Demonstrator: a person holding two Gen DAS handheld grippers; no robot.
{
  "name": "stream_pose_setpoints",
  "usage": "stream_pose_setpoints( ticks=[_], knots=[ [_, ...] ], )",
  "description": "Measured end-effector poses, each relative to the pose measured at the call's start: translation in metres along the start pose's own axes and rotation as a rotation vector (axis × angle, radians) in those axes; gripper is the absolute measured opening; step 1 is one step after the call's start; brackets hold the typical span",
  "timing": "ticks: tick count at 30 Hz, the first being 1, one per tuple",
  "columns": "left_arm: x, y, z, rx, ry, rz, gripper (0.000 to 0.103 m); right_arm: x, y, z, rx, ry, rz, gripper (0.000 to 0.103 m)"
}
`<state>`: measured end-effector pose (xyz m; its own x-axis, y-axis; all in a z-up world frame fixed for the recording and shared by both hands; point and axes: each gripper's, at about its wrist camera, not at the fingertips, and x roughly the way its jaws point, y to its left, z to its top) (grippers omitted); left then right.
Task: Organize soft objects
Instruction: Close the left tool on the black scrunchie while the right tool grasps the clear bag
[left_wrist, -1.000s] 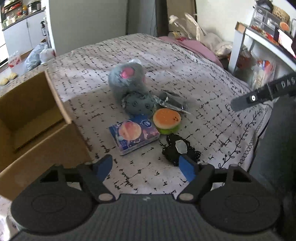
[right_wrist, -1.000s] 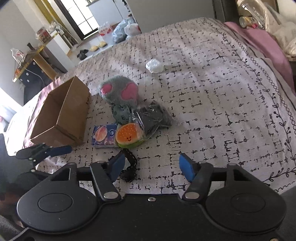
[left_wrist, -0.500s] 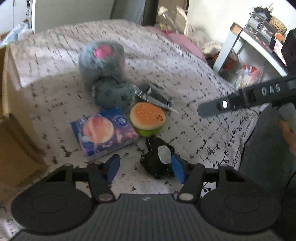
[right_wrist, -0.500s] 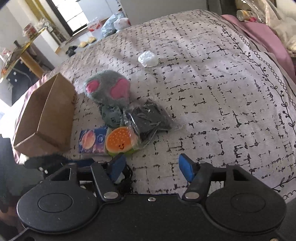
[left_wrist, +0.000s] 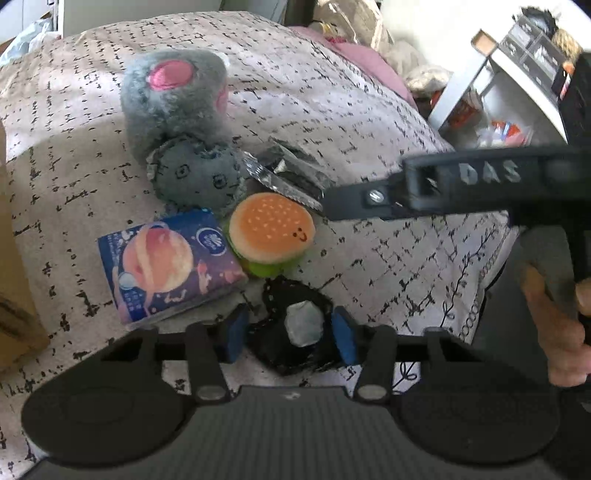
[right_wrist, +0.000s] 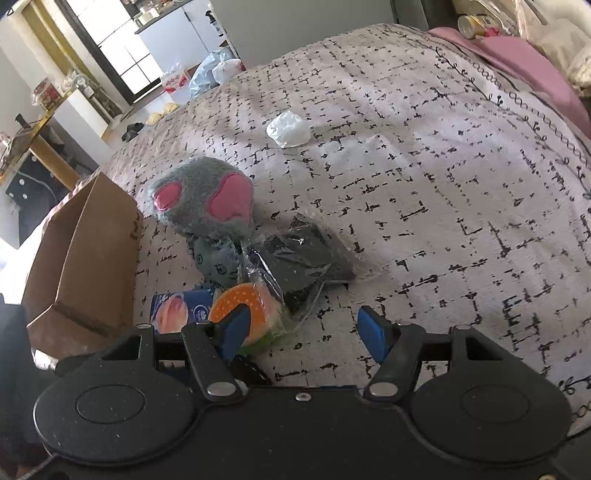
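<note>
A pile of soft things lies on the patterned bedspread (left_wrist: 332, 110): a grey plush with pink patches (left_wrist: 173, 99), a small grey cat-face pouch (left_wrist: 199, 177), a burger toy (left_wrist: 271, 230), a blue tissue pack (left_wrist: 166, 266), a clear bag of dark fabric (right_wrist: 303, 258) and a black lace item (left_wrist: 295, 328). My left gripper (left_wrist: 290, 332) is open, its blue pads on either side of the black lace item. My right gripper (right_wrist: 306, 328) is open and empty just above the burger toy (right_wrist: 247, 306); its arm crosses the left wrist view.
An open cardboard box (right_wrist: 85, 266) stands left of the pile. A crumpled white wad (right_wrist: 288, 129) lies farther back on the bed. A white shelf unit (left_wrist: 498, 74) stands off the bed's right side. Pink bedding (right_wrist: 517, 55) lies at the head.
My left gripper has moved forward and down until its pads straddle the black lace item. My right gripper has moved closer to the pile.
</note>
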<state>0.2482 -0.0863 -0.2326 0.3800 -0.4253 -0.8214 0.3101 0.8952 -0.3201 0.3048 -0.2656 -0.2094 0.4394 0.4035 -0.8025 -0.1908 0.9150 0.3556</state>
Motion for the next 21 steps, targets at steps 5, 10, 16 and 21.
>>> stream_pose_setpoints(
  ticks=[5, 10, 16, 21],
  knots=[
    [0.001, -0.002, -0.006, 0.008, -0.011, 0.0, 0.026, 0.01, 0.0, -0.001, 0.032, -0.012, 0.007, 0.064],
    [-0.004, -0.003, -0.01, -0.006, -0.024, 0.001, 0.023, 0.026, -0.009, -0.001, 0.081, 0.006, 0.026, 0.044],
    [-0.016, -0.002, -0.011, -0.016, -0.044, 0.008, 0.023, 0.012, -0.01, -0.007, 0.074, -0.015, 0.079, 0.014],
    [-0.036, -0.002, -0.006, -0.005, -0.093, 0.025, 0.023, -0.017, -0.008, -0.01, 0.057, -0.064, 0.113, 0.009]
  ],
)
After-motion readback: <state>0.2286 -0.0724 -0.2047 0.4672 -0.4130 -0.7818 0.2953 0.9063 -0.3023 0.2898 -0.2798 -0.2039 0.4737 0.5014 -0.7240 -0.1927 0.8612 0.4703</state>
